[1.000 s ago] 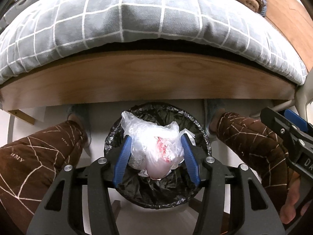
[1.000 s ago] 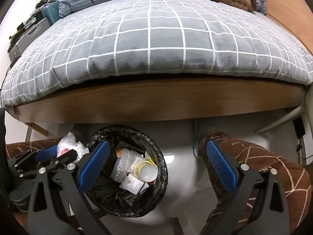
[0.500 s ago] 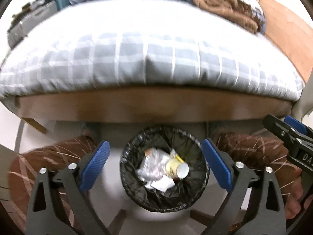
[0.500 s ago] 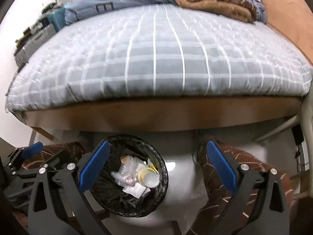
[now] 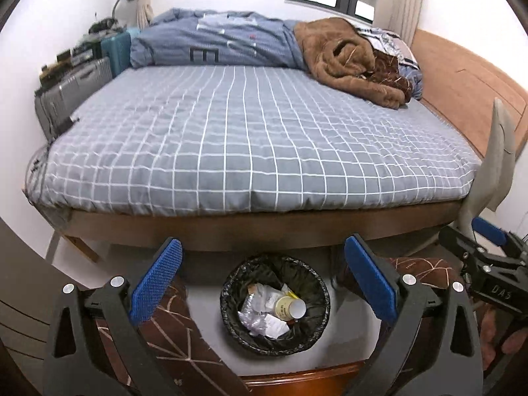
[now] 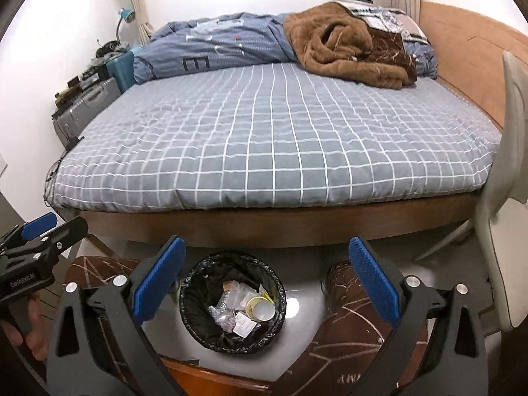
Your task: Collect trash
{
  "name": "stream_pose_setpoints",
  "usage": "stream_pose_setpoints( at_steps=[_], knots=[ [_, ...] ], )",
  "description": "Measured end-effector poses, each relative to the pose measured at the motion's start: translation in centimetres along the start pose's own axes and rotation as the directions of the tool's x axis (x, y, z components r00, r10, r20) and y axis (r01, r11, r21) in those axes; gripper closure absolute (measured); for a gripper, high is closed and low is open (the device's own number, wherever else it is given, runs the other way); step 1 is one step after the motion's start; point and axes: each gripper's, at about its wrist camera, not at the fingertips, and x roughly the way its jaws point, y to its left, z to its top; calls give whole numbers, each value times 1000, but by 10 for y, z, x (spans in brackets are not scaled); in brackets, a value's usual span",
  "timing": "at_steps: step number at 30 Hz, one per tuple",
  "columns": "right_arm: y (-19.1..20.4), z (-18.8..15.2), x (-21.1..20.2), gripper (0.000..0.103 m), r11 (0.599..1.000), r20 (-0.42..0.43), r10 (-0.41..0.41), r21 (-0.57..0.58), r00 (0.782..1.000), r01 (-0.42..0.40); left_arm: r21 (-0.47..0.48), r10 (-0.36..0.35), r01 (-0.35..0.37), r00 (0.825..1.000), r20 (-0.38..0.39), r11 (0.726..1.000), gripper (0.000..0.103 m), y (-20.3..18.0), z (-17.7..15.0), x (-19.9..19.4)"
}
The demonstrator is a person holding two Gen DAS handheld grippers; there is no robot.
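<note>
So the left gripper [image 5: 262, 280] just let go: a second ago its jaws were clamped on a crumpled plastic bag over the bin, they've just been opening, and now they stand wide with nothing between them. The bag looks to be down in the black-lined trash bin [image 5: 275, 303], at 6 o'clock from the bed [image 5: 250, 132]. I'd say that piece is done. The right gripper [image 6: 264, 280] is spread wide and empty too. In the bin, the paper cup [image 5: 291, 307] lies tipped, long axis about 10-to-4, mouth towards 4 o'clock.
</note>
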Motion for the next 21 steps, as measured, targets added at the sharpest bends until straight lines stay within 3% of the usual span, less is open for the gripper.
stream_pose_setpoints(
  at_steps=[6,21],
  knots=[
    [11,4,-18,7,1000,44,-2,-23,999,3,8,-6,6,1000,5,1000,6,0,0,-13],
    [20,8,-21,7,1000,55,-2,-30,999,4,21,8,-8,1000,1,1000,6,2,0,-13]
  ],
)
